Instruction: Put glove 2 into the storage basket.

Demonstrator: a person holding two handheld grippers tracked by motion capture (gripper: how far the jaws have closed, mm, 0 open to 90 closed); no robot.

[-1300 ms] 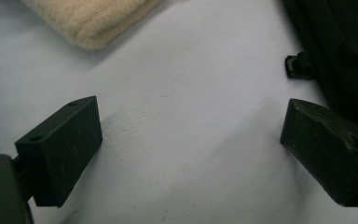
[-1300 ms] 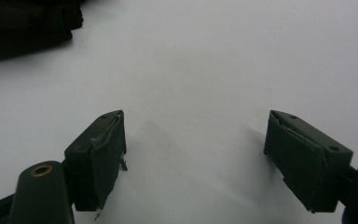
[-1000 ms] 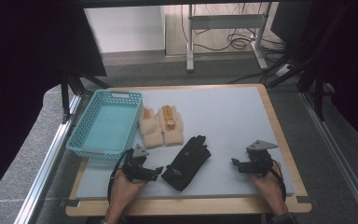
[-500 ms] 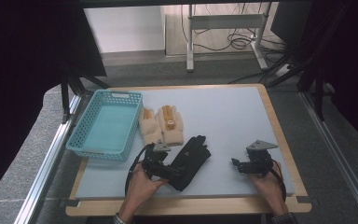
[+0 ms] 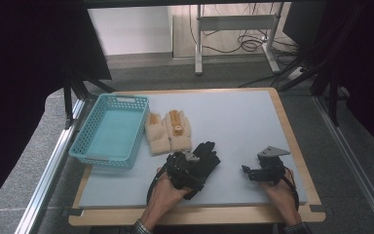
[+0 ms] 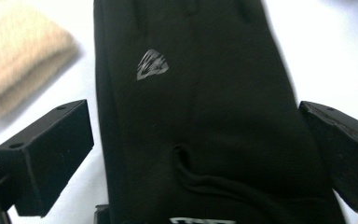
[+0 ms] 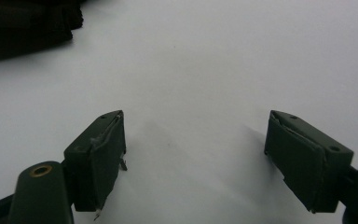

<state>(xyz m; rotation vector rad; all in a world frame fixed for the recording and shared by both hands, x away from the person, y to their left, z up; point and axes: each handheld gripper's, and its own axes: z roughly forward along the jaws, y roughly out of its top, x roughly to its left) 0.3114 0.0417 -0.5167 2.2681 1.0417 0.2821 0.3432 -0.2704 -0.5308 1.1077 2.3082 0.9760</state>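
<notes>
A black glove (image 5: 208,152) with a small grey logo lies on the grey mat, near the front middle. My left gripper (image 5: 191,165) hovers over its cuff end, pointing along it. Seen from the left gripper view, the glove (image 6: 191,93) lies lengthwise between the two jaws of the left gripper (image 6: 196,154). These jaws have just been opening and now stand wide, one on each side of the glove. My right gripper (image 5: 247,171) rests at the front right, open over bare mat. Nothing is between the right gripper (image 7: 193,154) jaws.
A pair of beige woolly gloves (image 5: 169,130) lies just beyond the black glove, beside a turquoise plastic basket (image 5: 121,99) at the left. The grey mat (image 5: 238,122) sits in a wooden table frame (image 5: 299,161). A beige cuff (image 6: 18,70) shows at upper left.
My left hand has moved right, from the mat beside the black glove to over its near end. The right hand has stayed still.
</notes>
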